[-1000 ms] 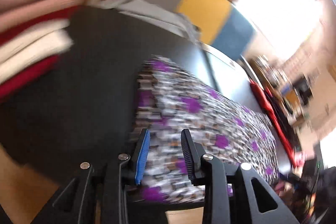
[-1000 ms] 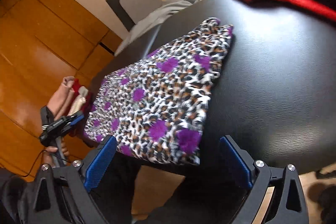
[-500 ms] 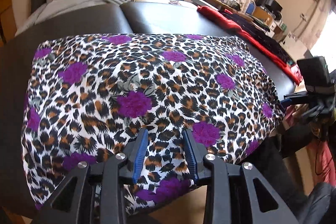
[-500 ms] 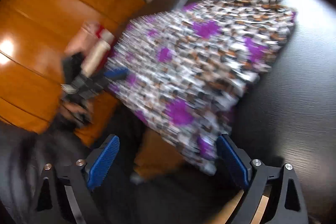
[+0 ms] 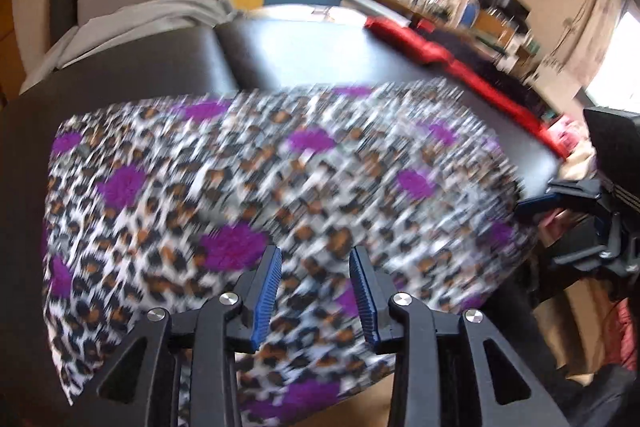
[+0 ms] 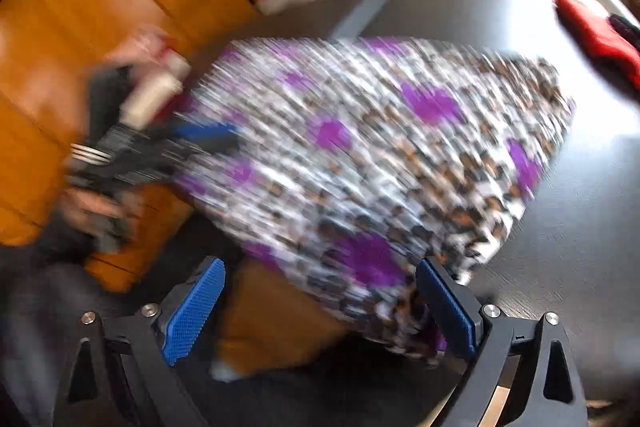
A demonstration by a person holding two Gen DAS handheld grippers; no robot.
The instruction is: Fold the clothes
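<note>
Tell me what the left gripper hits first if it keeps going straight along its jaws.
Probably the leopard-print garment: the left gripper points down at its near part, open jaws empty. Blur leaves depth unclear.

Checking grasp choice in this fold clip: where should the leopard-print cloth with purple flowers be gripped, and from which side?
Grip the leopard-print cloth with purple flowers at its near hem, which droops over the black table edge. Come in from the person's side, low, one pad above and one below. The rest lies flat on the tabletop, so only the overhang offers a free edge to pinch. The left hand-held gripper already faces that hem, open.
</note>
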